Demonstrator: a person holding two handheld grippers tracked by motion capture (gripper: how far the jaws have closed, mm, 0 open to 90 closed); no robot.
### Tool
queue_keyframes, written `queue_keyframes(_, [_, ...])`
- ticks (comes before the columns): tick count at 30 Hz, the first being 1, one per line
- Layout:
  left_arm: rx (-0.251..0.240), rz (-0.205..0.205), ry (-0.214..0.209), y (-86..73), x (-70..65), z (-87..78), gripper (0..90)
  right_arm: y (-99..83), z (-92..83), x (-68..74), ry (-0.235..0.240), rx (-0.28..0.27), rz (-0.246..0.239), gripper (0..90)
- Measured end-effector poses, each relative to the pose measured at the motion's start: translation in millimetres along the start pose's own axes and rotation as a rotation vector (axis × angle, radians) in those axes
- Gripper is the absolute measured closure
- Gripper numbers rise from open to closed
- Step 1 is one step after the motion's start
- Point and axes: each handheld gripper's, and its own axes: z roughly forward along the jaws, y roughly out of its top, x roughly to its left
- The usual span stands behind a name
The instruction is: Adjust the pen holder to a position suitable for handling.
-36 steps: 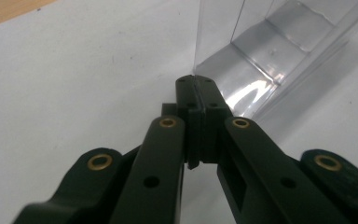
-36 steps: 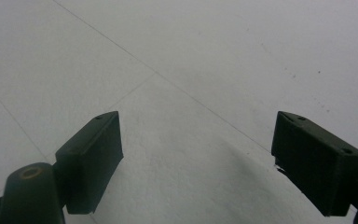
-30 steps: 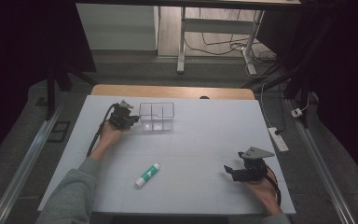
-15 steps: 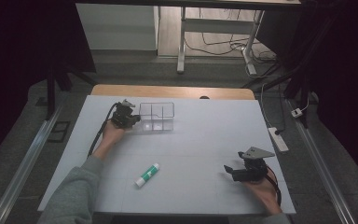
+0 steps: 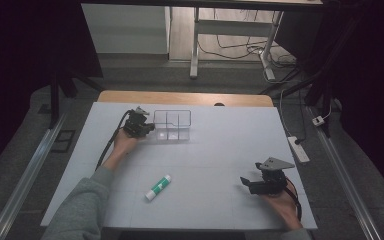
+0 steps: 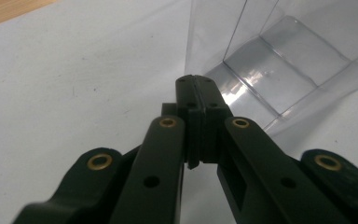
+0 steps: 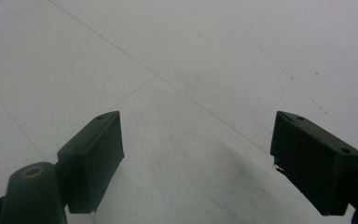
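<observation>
Very little moves over this last second. The left claw [image 5: 149, 128] edges a touch closer to the clear divided box [image 5: 172, 125] at the far side of the desk [image 5: 220, 150]; its jaws sit pressed together right at the box's near-left corner, seemingly against the clear wall, though whether they pinch it I cannot tell. The right claw [image 5: 246, 182] barely shifts, perhaps drifting slightly towards the desk's near right edge.

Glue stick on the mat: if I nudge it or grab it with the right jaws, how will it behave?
The glue stick lies on its side and looks cylindrical, so a sideways nudge would probably roll it. It looks like small, rigid plastic: likely light and stiff, possibly slippery. The open right gripper should span it, I'd guess.
</observation>
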Motion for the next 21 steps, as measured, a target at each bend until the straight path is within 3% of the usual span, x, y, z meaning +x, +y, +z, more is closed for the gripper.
queue_keyframes(21, [-0.004, 0.038, -0.050, 11.2, -24.2, 13.5, 88.4, -0.5, 1.6, 0.2, -0.002, 0.010, 0.000, 16.3])
